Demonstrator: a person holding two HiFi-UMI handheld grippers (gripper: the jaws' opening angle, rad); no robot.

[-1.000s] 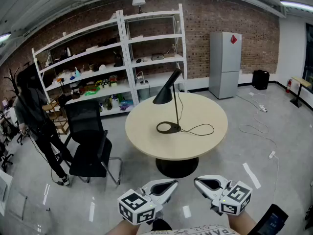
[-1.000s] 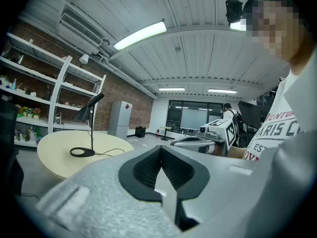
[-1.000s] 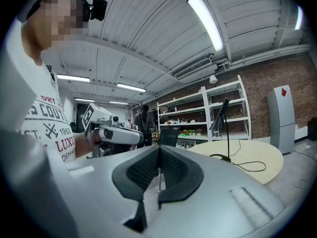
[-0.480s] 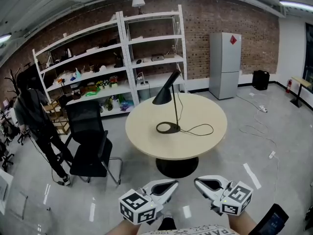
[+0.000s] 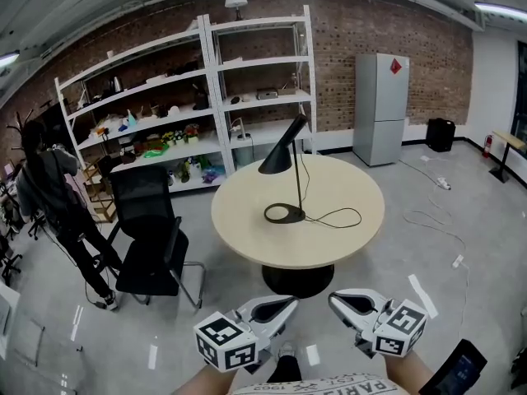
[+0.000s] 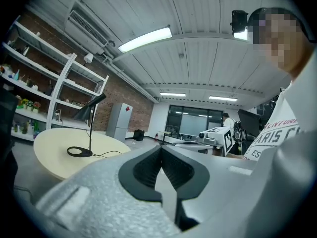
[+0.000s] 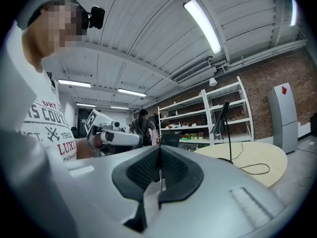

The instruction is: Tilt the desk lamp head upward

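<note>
A black desk lamp (image 5: 295, 189) stands on a round beige table (image 5: 346, 241) in the middle of the head view. Its cone head (image 5: 280, 155) slopes down to the left; a ring base (image 5: 284, 214) and a looped black cord (image 5: 336, 216) lie on the tabletop. My left gripper (image 5: 283, 311) and right gripper (image 5: 339, 306) hover low at the frame's bottom, well short of the table, both shut and empty. The lamp (image 6: 89, 118) is small at the left of the left gripper view, and the lamp (image 7: 224, 128) also stands right of centre in the right gripper view.
A black office chair (image 5: 152, 245) stands left of the table. White shelving (image 5: 206, 105) with small items lines the brick wall, a grey fridge (image 5: 380, 108) to its right. A person in dark clothes (image 5: 58, 204) stands at far left. Cables trail on the floor (image 5: 436, 220) at right.
Both grippers have shifted slightly lower in the head view. The person at the left has moved a little. The lamp has not moved.
</note>
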